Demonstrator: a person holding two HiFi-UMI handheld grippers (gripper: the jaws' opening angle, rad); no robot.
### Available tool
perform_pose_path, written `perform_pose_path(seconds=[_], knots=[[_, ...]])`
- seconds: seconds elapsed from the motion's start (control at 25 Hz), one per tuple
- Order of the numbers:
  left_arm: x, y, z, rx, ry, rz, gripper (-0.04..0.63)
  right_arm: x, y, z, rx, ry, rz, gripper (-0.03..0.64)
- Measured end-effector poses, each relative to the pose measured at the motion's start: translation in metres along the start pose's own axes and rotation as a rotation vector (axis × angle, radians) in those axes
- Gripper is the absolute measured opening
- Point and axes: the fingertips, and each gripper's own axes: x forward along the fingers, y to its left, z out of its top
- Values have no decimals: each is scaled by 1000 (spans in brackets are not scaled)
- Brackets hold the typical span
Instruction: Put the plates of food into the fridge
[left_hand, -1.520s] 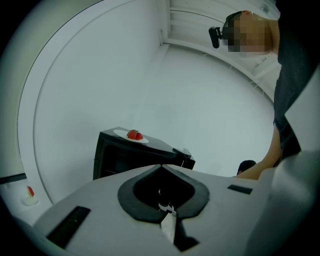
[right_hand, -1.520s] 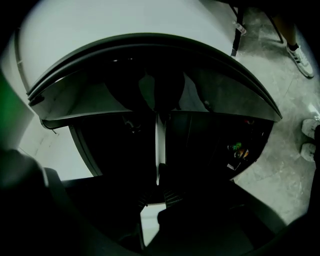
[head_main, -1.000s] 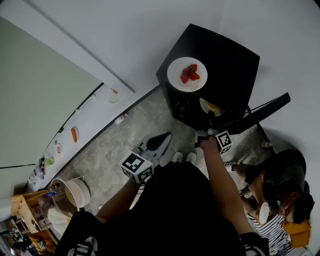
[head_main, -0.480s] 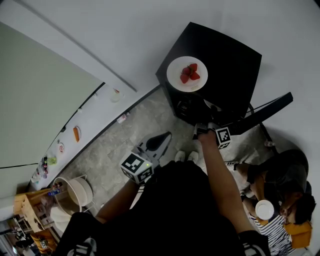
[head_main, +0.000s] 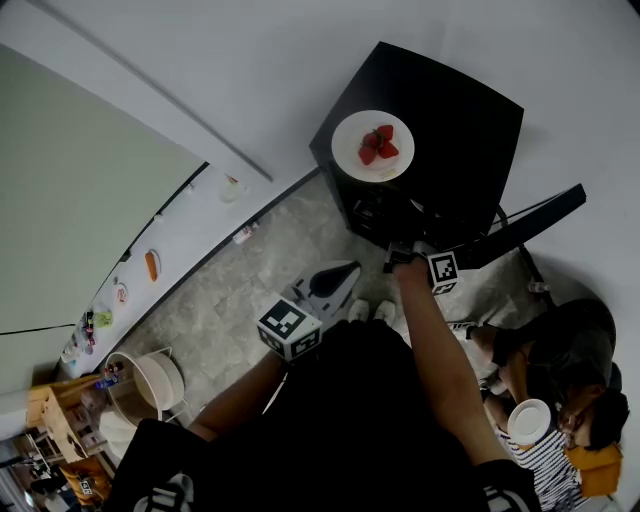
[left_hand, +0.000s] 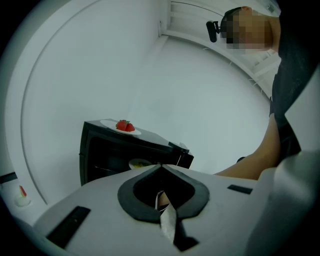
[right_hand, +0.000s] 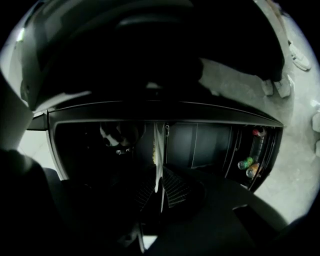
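Head view gives us the right arm (head_main: 432, 350) stretched out straight from the body, bare forearm leading the right gripper (head_main: 400, 250) into the open front of the black fridge (head_main: 450, 110), whose door (head_main: 530, 222) is swung out to the right. Right gripper view confirms the grip: the jaws are pinched tight on the rim of a white plate (right_hand: 159, 145), seen edge-on, with a trace of yellow food on it, and the whole thing is inside the dark fridge compartment, bottles (right_hand: 248, 165) lined up in the door shelf to the right. Over on the other side, the left arm (head_main: 240, 400) is bent and tucked near the body, and the left gripper (head_main: 350, 268) hangs low over the floor, pointing towards the fridge, jaws pressed together with nothing between them. From the left gripper view that held plate shows as a pale disc on a shelf inside the fridge. And up on the fridge's top sits the second plate (head_main: 350, 140), untouched, red strawberries (head_main: 378, 146) on it, above the right gripper and well apart from the left one.
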Motion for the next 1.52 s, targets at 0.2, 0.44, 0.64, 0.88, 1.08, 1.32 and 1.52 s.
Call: perform_pose_path(seconds=[0.2,0.44,0.64,0.88,1.08,1.32,1.52], knots=[[5,-1,-2,-4,2,-8,23,-12,-3,0,-98,97,-12,37],[9,-5,-1,-11,-5,-8,23,-27,-1,-7,-212,209,-14,37],[11,-11,0,-10,-15,-19,23,-39,11,-14,-333,292,22,35],[8,-19,0,-1,-30,-26,24,-57,42,-20,-516,379,125,31],[4,-21,-1,-2,-35,-21,23,-72,65,-28,-654,447,211,26],[0,-21,0,-7,-58,-10,23,-93,85,-33,-750,488,282,26],[-5,-21,1,-5,-69,1,23,-111,99,-35,-836,511,332,26]])
